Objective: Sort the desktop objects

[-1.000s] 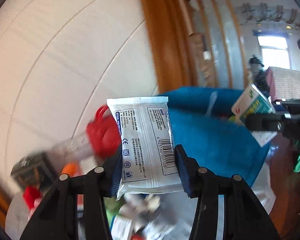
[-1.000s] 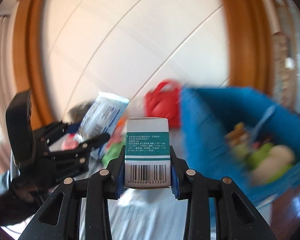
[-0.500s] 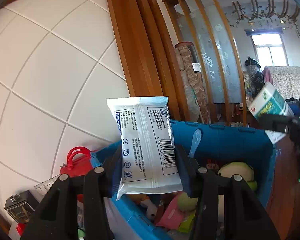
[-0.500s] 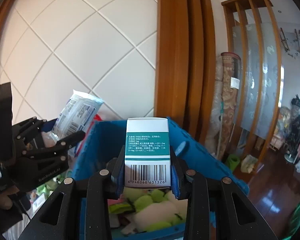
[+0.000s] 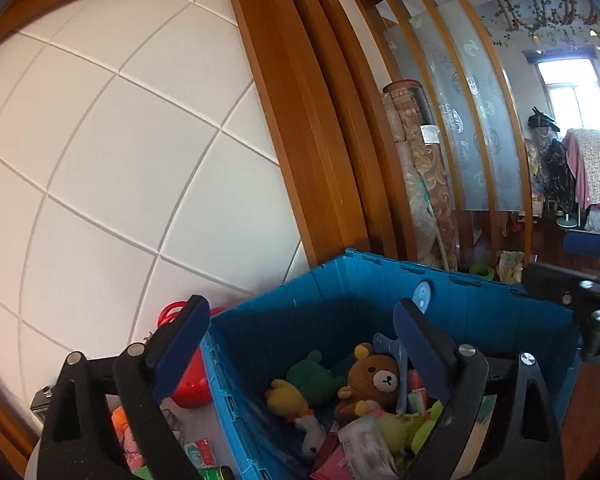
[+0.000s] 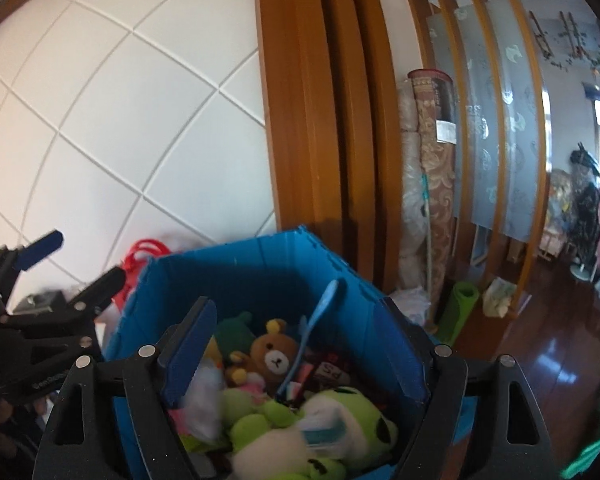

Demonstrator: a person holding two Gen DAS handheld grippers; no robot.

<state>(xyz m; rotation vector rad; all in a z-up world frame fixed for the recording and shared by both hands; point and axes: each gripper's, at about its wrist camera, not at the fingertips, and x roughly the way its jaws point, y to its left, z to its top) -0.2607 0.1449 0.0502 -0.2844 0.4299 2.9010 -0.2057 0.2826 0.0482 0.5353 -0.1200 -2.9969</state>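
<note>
A blue crate (image 5: 380, 260) (image 6: 260, 264) full of soft toys stands below both grippers. My left gripper (image 5: 300, 320) hangs over its near left corner, its jaws opening with nothing between them. The white packet (image 5: 364, 446) lies loose among the toys under it. My right gripper (image 6: 296, 316) is over the crate too, its jaws also opening and empty. Below it a blurred teal-and-white box (image 6: 324, 434) rests against a green plush toy (image 6: 284, 420). In the right wrist view the left gripper (image 6: 78, 262) shows at the left edge.
A brown bear (image 5: 376, 376) and a blue plastic spoon (image 6: 320, 320) lie in the crate. A red bag (image 5: 188, 380) and small packets (image 5: 196, 452) sit left of it. Behind are a tiled wall, a wooden door frame (image 5: 300, 160) and rolled carpets (image 5: 420, 168).
Both grippers swung from the cluttered tabletop over to the blue crate and opened. The white packet left the left jaws and the teal-and-white box left the right jaws; both dropped into the crate.
</note>
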